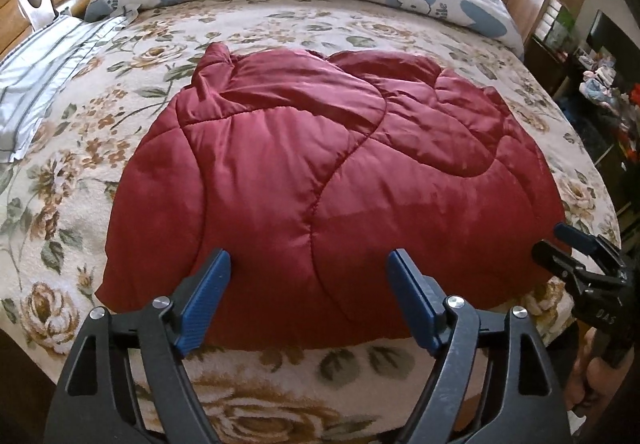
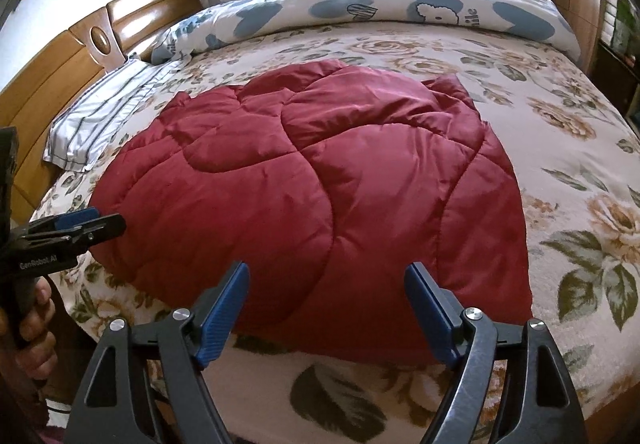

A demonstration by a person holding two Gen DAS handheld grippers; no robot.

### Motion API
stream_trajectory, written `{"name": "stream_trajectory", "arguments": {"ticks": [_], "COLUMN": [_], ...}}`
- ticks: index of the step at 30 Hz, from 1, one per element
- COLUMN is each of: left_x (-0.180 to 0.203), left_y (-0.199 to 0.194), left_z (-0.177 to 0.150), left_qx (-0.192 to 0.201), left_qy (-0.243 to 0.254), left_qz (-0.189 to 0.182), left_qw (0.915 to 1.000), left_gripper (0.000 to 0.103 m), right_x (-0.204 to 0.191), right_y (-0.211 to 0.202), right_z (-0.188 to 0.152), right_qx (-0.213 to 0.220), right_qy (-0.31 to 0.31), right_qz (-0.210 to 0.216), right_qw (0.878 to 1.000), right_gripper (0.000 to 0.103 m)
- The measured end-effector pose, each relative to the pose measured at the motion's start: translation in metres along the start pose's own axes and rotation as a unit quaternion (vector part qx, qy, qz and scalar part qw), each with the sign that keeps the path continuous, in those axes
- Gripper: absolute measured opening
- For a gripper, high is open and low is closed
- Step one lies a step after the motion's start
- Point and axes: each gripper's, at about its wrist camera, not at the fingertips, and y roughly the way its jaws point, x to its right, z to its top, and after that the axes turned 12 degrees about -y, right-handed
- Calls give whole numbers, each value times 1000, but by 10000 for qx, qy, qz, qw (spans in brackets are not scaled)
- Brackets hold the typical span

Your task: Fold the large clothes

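- A dark red quilted padded garment (image 1: 320,180) lies spread on the cream floral-print blanket (image 1: 100,148) covering the bed, occupying the middle of it and reaching close to the near edge.
- The garment's near hem lies just short of that near edge; its far end is bunched and creased.
- The left gripper (image 1: 308,284), black frame with blue ribbed pads, hovers over the near hem with its jaws spread wide and nothing between them.
- The right gripper (image 2: 326,298), same build, hovers likewise over the near hem, jaws spread and empty.
- In the left view, the right gripper sits at the garment's near right corner; contact cannot be determined.
- A white duvet with blue shapes (image 2: 400,8) lies rolled along the far edge.
- A grey-striped white pillow (image 2: 104,116) rests against the wooden headboard (image 2: 80,44) at the left edge.
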Motion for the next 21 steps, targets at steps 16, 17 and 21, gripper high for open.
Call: {"name": "stream_trajectory", "arguments": {"ticks": [16,17,21], "left_x": [12,12,13], "left_y": [42,44,52], "left_z": [4,4,5], "left_qx": [-263,-264,-274], "left_qy": [150,171,228], "left_qz": [380,394,446], "left_qw": [9988,9987,9984], "left_gripper": [102,103,103], "right_x": [22,24,25], "right_y": [45,46,36], "right_z": [5,5,12], "right_qx": [-320,-321,-158], "right_qy": [59,107,261], "right_qz": [-224,-226,-172], "right_qw": [9992,9992,9994], "right_gripper": [93,94,95]}}
